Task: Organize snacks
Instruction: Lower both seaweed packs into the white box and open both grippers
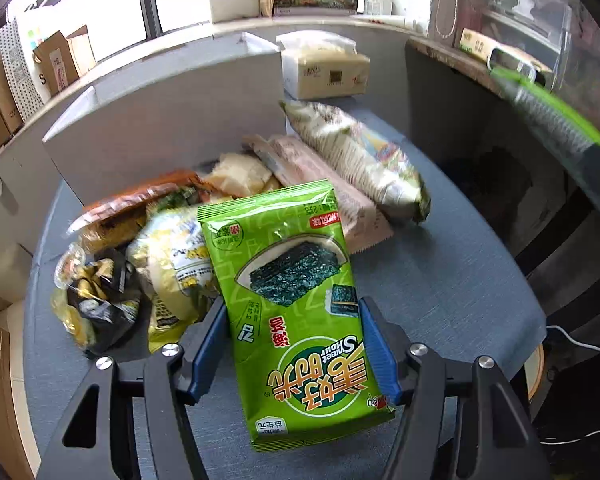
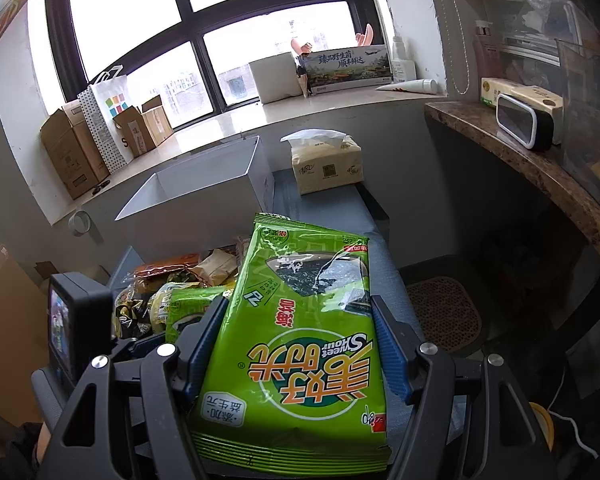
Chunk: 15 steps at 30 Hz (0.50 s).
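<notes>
Two alike green seaweed packets are in play. In the left wrist view one packet (image 1: 296,304) stands between the blue pads of my left gripper (image 1: 293,305), which touch both its edges, so the gripper is shut on it just above the blue-grey table (image 1: 440,280). My right gripper (image 2: 298,300) is shut on the second packet (image 2: 296,360), held higher over the table's right part. From the right wrist view the left gripper's packet (image 2: 188,306) shows low at the left, behind that gripper's body (image 2: 80,320).
A pile of mixed snack bags (image 1: 140,260) and a long cracker pack (image 1: 360,160) lie on the table. Behind them stand an open white box (image 2: 204,184) and a tissue pack (image 2: 326,164). A stone shelf (image 2: 540,160) runs along the right, cartons (image 2: 72,152) line the windowsill.
</notes>
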Each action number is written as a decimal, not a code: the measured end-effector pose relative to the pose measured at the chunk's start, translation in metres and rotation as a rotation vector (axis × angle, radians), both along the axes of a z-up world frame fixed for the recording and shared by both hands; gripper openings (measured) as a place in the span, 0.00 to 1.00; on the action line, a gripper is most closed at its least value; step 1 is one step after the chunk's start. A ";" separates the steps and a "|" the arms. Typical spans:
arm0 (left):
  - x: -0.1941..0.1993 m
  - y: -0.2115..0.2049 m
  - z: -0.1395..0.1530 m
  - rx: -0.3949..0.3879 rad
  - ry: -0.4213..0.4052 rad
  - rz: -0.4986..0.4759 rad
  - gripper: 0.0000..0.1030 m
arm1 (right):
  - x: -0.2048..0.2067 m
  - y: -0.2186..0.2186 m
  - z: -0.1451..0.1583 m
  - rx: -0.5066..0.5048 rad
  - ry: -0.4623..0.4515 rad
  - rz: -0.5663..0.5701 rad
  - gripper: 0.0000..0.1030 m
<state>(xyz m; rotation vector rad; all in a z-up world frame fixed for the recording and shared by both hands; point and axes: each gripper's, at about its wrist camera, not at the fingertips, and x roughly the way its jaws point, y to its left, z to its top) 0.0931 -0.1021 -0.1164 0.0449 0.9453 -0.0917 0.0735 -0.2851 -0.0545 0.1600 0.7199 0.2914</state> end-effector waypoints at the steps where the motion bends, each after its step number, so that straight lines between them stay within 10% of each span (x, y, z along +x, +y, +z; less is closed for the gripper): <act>1: -0.002 0.003 0.008 -0.006 -0.018 -0.001 0.66 | 0.001 0.001 0.000 0.003 -0.001 0.007 0.71; 15: 0.097 0.112 0.113 -0.041 -0.284 0.030 0.67 | 0.117 0.069 0.040 0.103 -0.106 0.218 0.71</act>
